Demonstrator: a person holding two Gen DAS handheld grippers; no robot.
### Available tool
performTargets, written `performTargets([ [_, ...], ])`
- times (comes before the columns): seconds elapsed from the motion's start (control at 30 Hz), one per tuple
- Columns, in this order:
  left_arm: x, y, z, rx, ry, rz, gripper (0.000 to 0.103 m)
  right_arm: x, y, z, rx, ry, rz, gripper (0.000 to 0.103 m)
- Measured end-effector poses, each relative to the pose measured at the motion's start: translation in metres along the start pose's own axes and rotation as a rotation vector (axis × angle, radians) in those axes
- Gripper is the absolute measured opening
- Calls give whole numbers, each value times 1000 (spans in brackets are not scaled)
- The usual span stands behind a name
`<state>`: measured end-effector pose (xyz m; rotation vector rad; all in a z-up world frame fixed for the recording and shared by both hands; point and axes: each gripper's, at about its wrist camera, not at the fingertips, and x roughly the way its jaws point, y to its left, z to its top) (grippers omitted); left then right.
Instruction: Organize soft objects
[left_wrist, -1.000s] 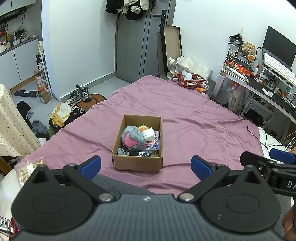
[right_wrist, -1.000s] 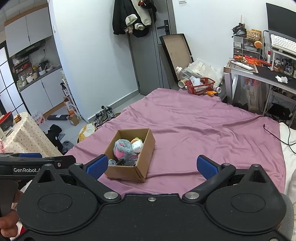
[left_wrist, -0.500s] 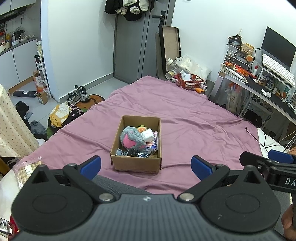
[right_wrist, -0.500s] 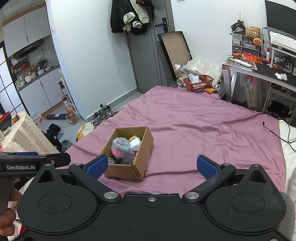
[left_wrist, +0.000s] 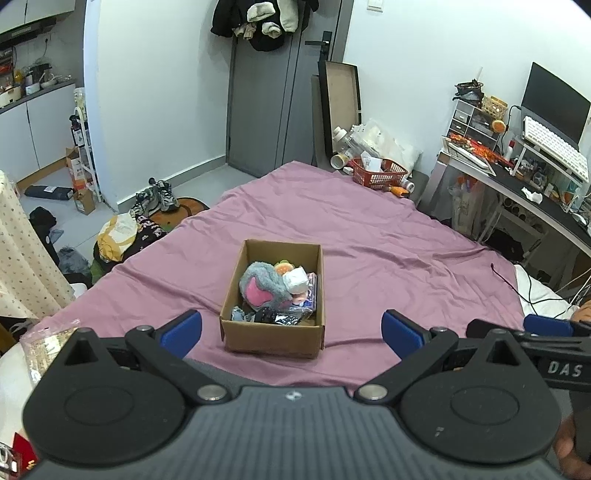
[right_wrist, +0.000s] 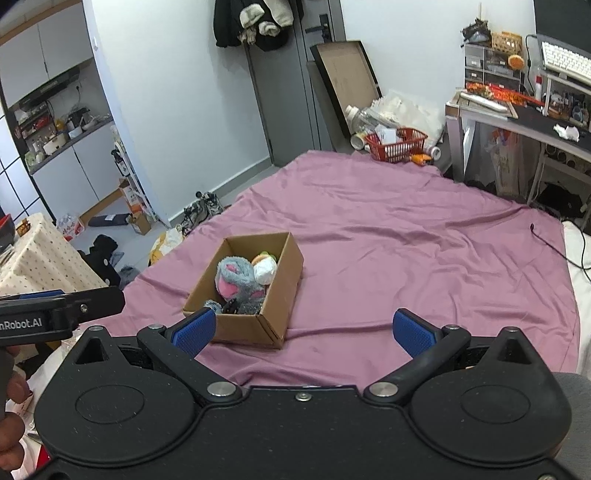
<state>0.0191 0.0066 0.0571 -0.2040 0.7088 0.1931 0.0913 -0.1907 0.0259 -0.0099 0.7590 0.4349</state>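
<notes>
A brown cardboard box (left_wrist: 271, 338) sits on the purple bedsheet (left_wrist: 388, 251) near its front edge. In it lie a grey and pink plush toy (left_wrist: 262, 288), a white soft toy (left_wrist: 296, 280), an orange and green one and dark items at the front. The box also shows in the right wrist view (right_wrist: 255, 328) with the grey plush (right_wrist: 236, 280). My left gripper (left_wrist: 291, 330) is open and empty, held back from the box. My right gripper (right_wrist: 302, 331) is open and empty, to the right of the box.
A red basket (left_wrist: 378, 173) and bottles stand beyond the bed's far edge. A desk (left_wrist: 535, 199) with keyboard and monitor is at the right. Shoes and clothes (left_wrist: 122, 232) lie on the floor at the left. A black cable (right_wrist: 546, 240) lies on the sheet's right side.
Both grippers have tilted and drawn back slightly, so the box sits a little higher in both views. Both stay open and empty. The box has not moved.
</notes>
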Motion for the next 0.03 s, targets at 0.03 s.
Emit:
performTargets([
  [0.03, 2, 1, -1, -3, 3, -4, 103, 2, -1, -1, 1, 6, 0, 103],
])
